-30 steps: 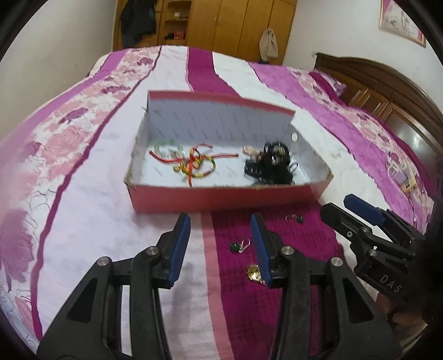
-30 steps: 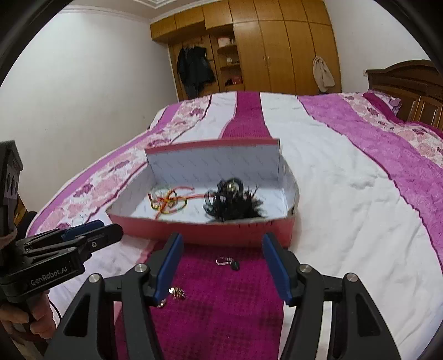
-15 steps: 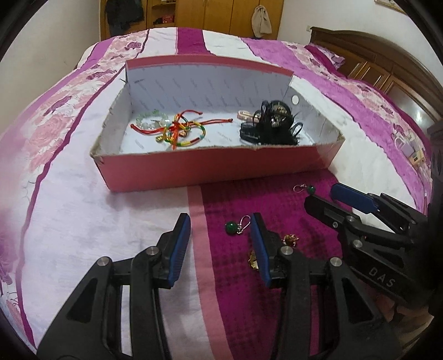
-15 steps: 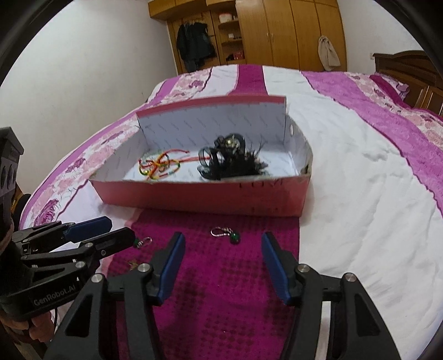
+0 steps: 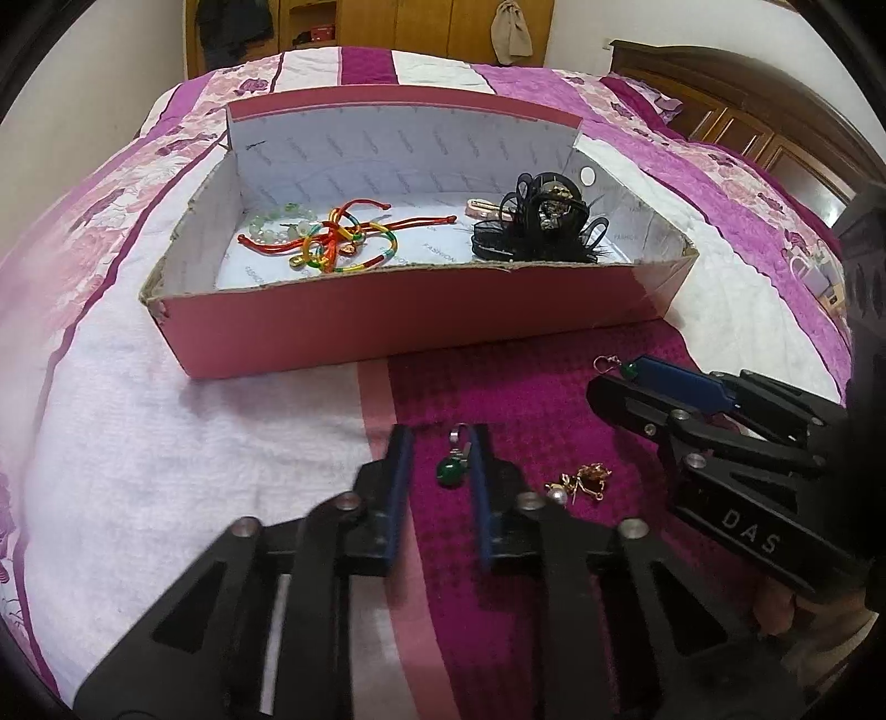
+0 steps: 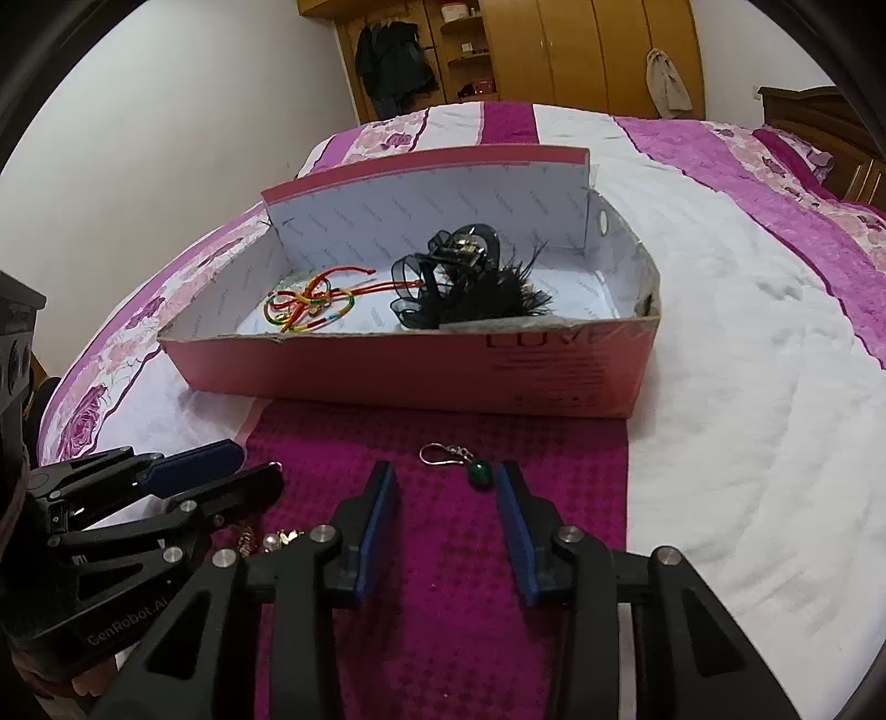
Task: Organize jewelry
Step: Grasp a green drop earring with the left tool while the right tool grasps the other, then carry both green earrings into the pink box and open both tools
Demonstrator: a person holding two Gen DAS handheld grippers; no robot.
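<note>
On the magenta stripe of the bedspread, a green-bead earring [image 5: 449,471] lies between the pads of my left gripper [image 5: 440,437]. Its blurred jaws have drawn in on the earring, which rests against the right pad. A second green-bead earring [image 6: 479,475] lies at the tips of my right gripper [image 6: 446,471], close to the right pad. That gripper's jaws are closing and neither pad presses on it. Behind both stands the pink cardboard box [image 5: 387,327], which holds coloured cord bracelets [image 5: 332,241] and a black hair ornament [image 5: 542,221].
A small gold and pearl earring pair [image 5: 581,479] lies on the magenta stripe between the two grippers. The bed's wooden headboard [image 5: 747,111] is at the right and wardrobes [image 6: 554,50] stand behind. White and floral bedspread surrounds the box.
Both grippers came down toward the bedspread and closer to the box. The left jaws narrowed around one green earring. The right jaws narrowed with the other earring at their tips.
</note>
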